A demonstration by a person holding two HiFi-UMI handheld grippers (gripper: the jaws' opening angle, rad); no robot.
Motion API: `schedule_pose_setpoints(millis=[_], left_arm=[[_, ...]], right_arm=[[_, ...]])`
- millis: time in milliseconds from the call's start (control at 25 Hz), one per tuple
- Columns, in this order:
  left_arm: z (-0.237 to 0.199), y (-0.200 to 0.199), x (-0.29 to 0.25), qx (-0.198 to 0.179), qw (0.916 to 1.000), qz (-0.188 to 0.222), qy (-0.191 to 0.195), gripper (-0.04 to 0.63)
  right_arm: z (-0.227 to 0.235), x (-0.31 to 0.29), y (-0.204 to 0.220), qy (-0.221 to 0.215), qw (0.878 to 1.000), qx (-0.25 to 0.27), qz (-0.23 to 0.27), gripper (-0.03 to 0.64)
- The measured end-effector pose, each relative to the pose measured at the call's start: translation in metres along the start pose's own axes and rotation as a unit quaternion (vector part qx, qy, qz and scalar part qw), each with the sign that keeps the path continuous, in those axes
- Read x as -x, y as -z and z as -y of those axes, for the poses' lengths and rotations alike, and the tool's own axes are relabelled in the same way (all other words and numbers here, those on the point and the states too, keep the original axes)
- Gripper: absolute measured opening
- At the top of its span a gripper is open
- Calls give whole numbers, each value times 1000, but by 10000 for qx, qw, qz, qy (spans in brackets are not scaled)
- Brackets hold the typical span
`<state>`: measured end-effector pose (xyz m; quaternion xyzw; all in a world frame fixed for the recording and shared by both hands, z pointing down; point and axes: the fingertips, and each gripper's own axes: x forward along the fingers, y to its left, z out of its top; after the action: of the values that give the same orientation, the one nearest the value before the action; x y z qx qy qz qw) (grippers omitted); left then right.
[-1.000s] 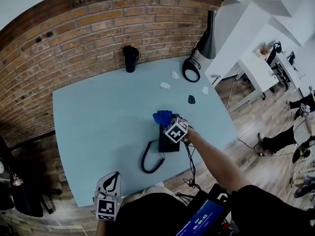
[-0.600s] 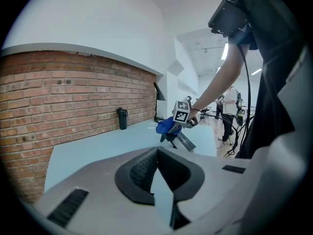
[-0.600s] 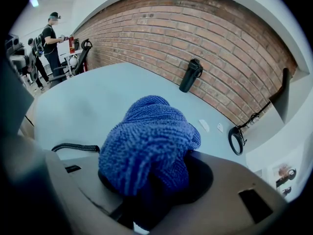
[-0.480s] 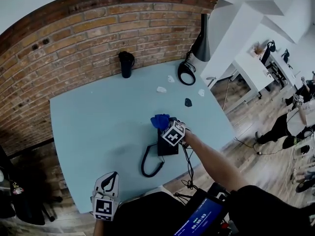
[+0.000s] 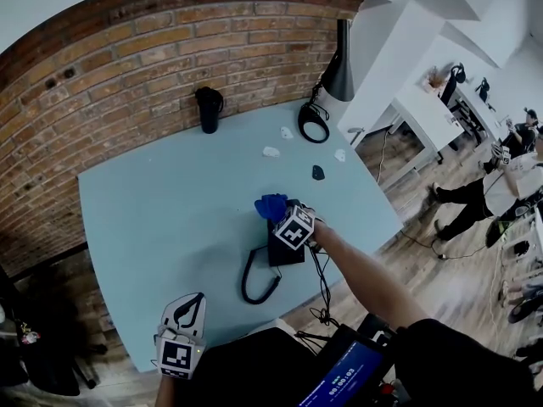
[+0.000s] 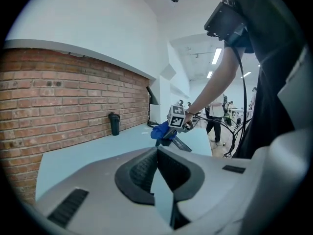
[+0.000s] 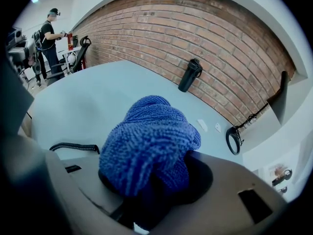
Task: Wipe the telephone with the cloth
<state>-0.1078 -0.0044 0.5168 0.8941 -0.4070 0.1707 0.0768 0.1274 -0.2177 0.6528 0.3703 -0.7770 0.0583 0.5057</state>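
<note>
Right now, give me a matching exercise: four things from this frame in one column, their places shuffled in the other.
Things:
1. cloth
2. phone
3. mug
4. left claw

Places:
A. by the brick wall
B. at the table's near edge
C. in the right claw
D. mid-table, with a coiled cord

Pairs: 1-C, 2-D, 3-A, 4-B.

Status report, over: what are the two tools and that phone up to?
Right tool shut on blue cloth, at far end of the telephone. Left tool shut, empty, by near edge of the table. Coiled cord alongside, not in the way.
</note>
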Motion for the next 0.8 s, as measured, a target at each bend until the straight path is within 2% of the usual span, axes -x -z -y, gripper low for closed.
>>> schedule_pose_setpoints(millis=[360,480,800], left_arm=[[-5,7,1,-93,9998,93,151,23],[-3,6,2,-82,9997,6,223,23],[-8,11,5,-90,9996,28,267,23]], right_arm=[[-3,1,1,233,9996,-165,48,186],[-3,4,1,280,9994,-212,49,184],[-15,6,10,229,9993,-306,-2,184]])
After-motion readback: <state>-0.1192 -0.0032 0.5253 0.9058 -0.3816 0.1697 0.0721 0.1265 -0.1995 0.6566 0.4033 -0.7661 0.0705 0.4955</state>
